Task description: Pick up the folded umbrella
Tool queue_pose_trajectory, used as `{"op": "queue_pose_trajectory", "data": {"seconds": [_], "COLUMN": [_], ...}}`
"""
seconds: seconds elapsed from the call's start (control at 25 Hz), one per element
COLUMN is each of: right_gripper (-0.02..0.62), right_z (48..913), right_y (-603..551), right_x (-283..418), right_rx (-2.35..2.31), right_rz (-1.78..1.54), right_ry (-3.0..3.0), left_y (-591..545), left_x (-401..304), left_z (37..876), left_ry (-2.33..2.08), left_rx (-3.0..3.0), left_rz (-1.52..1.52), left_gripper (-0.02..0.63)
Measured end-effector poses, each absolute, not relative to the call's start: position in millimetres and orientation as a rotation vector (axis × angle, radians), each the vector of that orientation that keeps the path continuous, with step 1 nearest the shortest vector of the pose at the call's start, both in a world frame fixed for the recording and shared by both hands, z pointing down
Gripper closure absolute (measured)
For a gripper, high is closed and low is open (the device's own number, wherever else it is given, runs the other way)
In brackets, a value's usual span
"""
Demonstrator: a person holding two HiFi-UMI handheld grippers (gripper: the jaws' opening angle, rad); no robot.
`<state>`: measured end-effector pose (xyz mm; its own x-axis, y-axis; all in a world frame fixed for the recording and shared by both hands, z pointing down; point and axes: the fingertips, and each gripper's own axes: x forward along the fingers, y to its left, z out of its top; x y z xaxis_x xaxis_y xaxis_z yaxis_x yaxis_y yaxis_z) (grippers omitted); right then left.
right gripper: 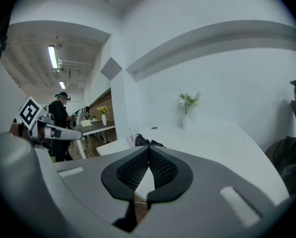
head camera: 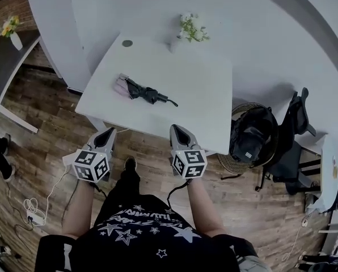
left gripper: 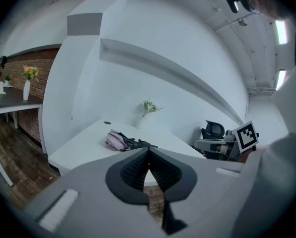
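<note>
The folded umbrella, pink and black with a black handle toward the right, lies on the left half of the white table. It shows beyond the jaws in the left gripper view and in the right gripper view. My left gripper and right gripper hover side by side just short of the table's near edge, both shut and empty, pointing toward the table. Neither touches the umbrella.
A white vase with flowers stands at the table's far side, with a small dark disc near the far left corner. A black bag in a round basket and a dark chair sit to the right. Cables lie on the wooden floor.
</note>
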<state>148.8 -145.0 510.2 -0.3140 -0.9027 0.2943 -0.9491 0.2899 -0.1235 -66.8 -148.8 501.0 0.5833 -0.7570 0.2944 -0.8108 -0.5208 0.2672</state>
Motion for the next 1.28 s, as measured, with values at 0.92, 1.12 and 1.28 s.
{"op": "queue_pose_trajectory", "data": {"seconds": [0.92,1.12,1.28], "right_gripper": [0.218,0.196,0.192], "right_z": [566.8,596.6,616.9], "right_y": [-322.4,-337.8,-346.2], "right_x": [85.2,71.7,64.3], "right_rx": [1.209,0.984,0.846], "right_rz": [0.4,0.314,0.24], "right_ry": [-2.254,-2.152,-2.066], "left_y": [-309.9,-332.7,-346.5], "left_x": [-94.7,-101.1,-106.7], "left_z": [534.8,545.7,551.3], "left_ry": [-1.281,-1.28,-1.285], "left_rx": [2.342,2.318,2.303], "left_rz": [0.251,0.269,0.273], "left_gripper": [0.603,0.603,0.603]}}
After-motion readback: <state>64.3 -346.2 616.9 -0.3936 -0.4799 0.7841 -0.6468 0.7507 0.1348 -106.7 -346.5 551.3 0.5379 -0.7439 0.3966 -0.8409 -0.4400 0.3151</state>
